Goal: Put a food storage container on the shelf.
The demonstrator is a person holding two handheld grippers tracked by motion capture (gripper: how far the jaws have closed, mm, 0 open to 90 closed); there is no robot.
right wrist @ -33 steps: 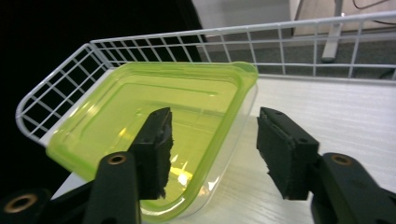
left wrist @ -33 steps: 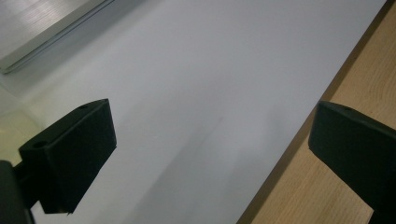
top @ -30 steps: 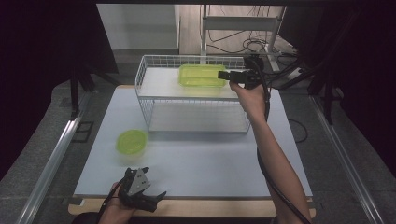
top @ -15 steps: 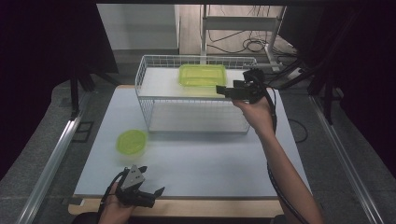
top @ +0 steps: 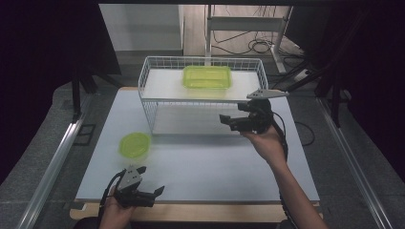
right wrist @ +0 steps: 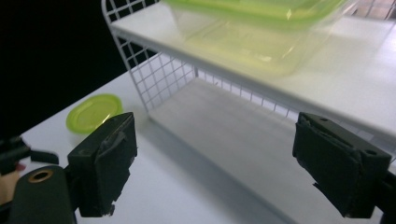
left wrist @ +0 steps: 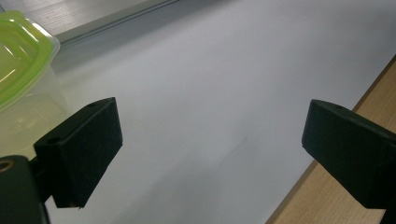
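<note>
left hand-held gripper [top: 154, 192] at near edge of surface [top: 215, 167], jaws wide, empty. small round green container [top: 134, 144] just beyond it, slightly left; left hand nearer. right hand-held gripper [top: 228, 121] jaws just opening, nothing between. rectangular green container [top: 207, 77] on wire rack [top: 153, 105] top shelf, long axis crosswise, up beyond right one.

bright table, dark surroundings, soft close-range blur.

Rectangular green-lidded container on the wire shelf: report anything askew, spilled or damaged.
Nothing stands out. The rectangular container sits flat and lidded on the wire shelf, with no spill. The small round container stands upright on the white table, lid on.
</note>
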